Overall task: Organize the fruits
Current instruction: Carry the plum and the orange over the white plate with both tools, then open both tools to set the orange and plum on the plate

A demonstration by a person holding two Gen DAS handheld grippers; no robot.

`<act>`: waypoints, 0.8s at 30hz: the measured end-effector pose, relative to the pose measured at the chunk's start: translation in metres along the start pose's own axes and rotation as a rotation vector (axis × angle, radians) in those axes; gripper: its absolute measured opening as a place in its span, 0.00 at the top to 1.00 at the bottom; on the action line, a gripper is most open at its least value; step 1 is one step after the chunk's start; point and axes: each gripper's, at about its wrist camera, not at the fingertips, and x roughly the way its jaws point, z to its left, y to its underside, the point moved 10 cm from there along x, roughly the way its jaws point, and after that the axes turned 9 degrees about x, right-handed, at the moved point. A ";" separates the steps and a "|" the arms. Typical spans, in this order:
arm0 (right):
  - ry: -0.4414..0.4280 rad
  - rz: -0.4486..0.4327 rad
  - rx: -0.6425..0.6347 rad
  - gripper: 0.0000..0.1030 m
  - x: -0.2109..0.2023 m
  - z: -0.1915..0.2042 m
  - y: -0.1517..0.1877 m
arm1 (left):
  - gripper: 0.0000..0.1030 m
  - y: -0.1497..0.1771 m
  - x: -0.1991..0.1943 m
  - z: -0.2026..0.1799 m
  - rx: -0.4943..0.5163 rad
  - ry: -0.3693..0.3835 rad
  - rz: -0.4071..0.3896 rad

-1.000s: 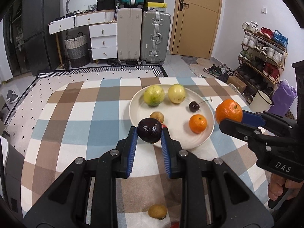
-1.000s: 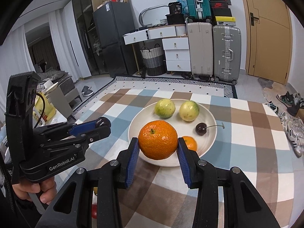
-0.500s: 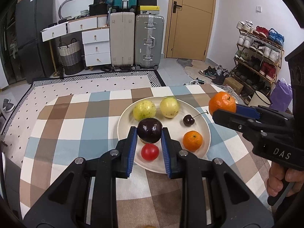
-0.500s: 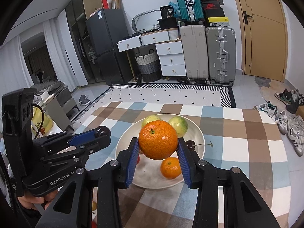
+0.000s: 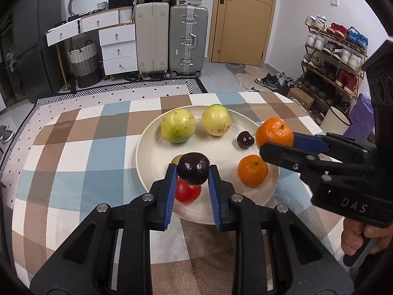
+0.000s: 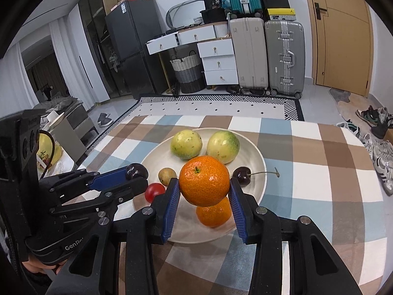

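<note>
Checked tablecloth [image 5: 73, 152], cream plate [image 5: 152, 152] at its centre, two yellow-green fruits [image 5: 178, 127] at the plate's twelve o'clock, right gripper [image 6: 204, 188] pinching a large orange [image 6: 204, 180] above a smaller orange [image 6: 214, 215] at five o'clock, left gripper [image 5: 193, 172] clamping a dark plum [image 5: 193, 167] over a red tomato [image 5: 188, 191] at seven o'clock, cherry [image 5: 244, 139] at three o'clock

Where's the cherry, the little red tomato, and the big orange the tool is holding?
cherry [image 6: 242, 175], right wrist view, on its dark round body.
red tomato [image 5: 188, 191], left wrist view, on its lower front.
big orange [image 6: 204, 180], right wrist view, on its middle.
</note>
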 end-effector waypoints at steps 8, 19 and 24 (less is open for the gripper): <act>-0.011 0.015 0.005 0.60 0.019 0.003 0.009 | 0.78 0.005 0.010 -0.004 0.017 0.003 0.014; -0.004 -0.020 0.040 0.39 0.019 -0.007 0.002 | 0.78 0.008 0.013 -0.005 0.016 0.008 0.018; 0.008 -0.039 0.070 0.32 0.012 -0.015 -0.006 | 0.78 0.007 0.011 -0.008 0.021 0.024 0.003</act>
